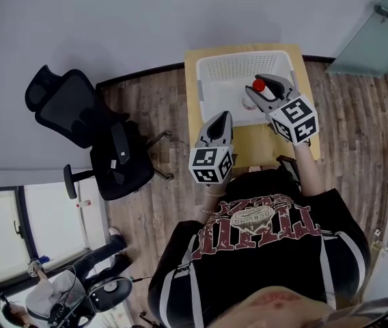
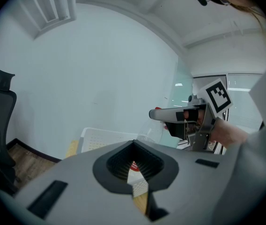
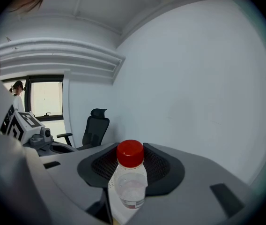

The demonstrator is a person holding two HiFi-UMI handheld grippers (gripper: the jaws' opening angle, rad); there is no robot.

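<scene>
Right gripper (image 1: 265,91) is up over the white basket (image 1: 208,63), jaws clamped on a clear bottle (image 3: 130,182) with a red cap (image 1: 258,85). The right gripper view shows it plainly: the bottle stands upright between the dark ribbed pads, cap above the jaw line, a little clear liquid low inside. The basket sits at the far end of a small wooden table (image 1: 257,142), and the bottle hangs above its right half, clear of the bottom. Left gripper (image 1: 222,118) is nearer and further left, by the basket's near-left corner. Its jaws are pressed together with nothing between them, and only a slit of basket and table shows through the gap. Off to the left on the wood floor (image 1: 160,108) stands a black office chair (image 1: 78,111), well apart from the table.
</scene>
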